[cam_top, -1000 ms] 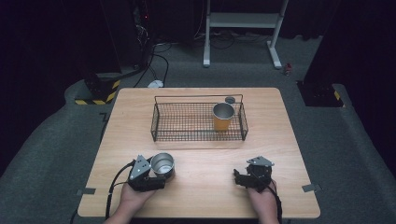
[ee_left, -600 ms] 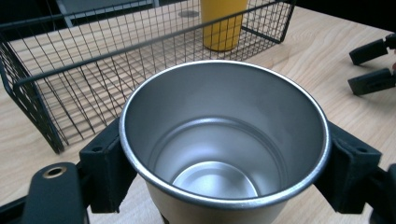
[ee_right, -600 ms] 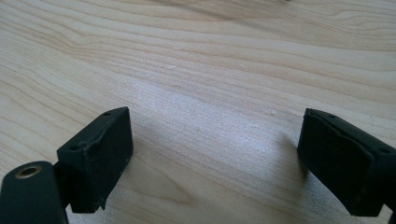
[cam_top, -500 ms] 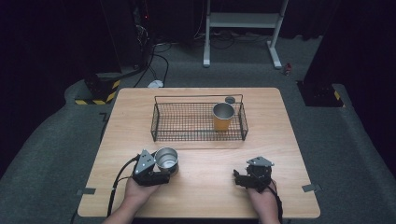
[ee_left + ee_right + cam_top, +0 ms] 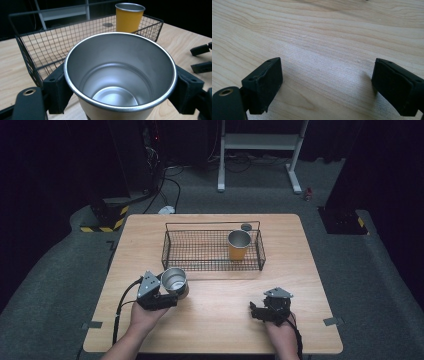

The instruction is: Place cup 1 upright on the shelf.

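Observation:
A steel-lined cup (image 5: pixel 174 281) with a pale outside hangs just in front of the black wire basket (image 5: pixel 172 244), and my left gripper (image 5: pixel 167 292) is shut on it. In the left gripper view the cup (image 5: pixel 120 75) sits between both pads, which press on its sides. An orange cup (image 5: pixel 238 244) stands upright inside the basket at its right end, and the left gripper view has this orange cup (image 5: pixel 128 16) beyond the basket's wire wall. My right gripper (image 5: pixel 256 311) rests low over the table near the front right, open, with bare wood between its fingers (image 5: pixel 263 83).
The wooden table (image 5: pixel 215 330) has free room between my two hands. A small dark round object (image 5: pixel 246 226) lies behind the basket's far right corner. Beyond the table are grey floor, cables and a white metal frame (image 5: pixel 260 142).
My left gripper has lifted the steel-lined cup and carried it toward the basket. The right gripper has stayed put.

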### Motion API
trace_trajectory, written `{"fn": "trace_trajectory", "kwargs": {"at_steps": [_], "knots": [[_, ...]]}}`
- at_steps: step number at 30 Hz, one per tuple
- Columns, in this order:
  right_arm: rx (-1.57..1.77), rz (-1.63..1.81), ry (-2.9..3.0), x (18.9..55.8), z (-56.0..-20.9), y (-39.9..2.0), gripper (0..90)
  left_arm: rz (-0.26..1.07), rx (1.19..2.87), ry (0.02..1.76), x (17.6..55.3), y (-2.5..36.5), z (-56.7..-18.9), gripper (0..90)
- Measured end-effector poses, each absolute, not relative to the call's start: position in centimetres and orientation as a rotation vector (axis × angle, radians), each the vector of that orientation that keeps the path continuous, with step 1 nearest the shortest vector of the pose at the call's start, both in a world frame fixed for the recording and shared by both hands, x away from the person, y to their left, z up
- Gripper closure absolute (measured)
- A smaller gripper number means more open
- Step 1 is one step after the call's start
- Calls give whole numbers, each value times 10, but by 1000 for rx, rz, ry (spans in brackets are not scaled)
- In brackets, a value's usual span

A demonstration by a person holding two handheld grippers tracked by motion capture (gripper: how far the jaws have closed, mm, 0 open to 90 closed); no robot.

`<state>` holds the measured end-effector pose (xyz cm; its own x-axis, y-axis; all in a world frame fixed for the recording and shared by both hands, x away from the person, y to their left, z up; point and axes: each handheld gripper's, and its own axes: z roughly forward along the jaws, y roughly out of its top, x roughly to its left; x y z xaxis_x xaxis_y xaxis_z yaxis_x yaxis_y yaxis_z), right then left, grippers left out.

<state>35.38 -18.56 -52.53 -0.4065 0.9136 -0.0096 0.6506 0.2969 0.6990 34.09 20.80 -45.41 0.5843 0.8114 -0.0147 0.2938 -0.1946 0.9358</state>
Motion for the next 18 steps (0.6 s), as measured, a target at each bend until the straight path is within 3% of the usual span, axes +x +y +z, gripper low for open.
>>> {"fn": "trace_trajectory", "kwargs": {"at_steps": [18], "knots": [[1396, 874, 2169, 353, -525, -186, 99, 621, 1742, 918, 365, 197, -431, 188]]}}
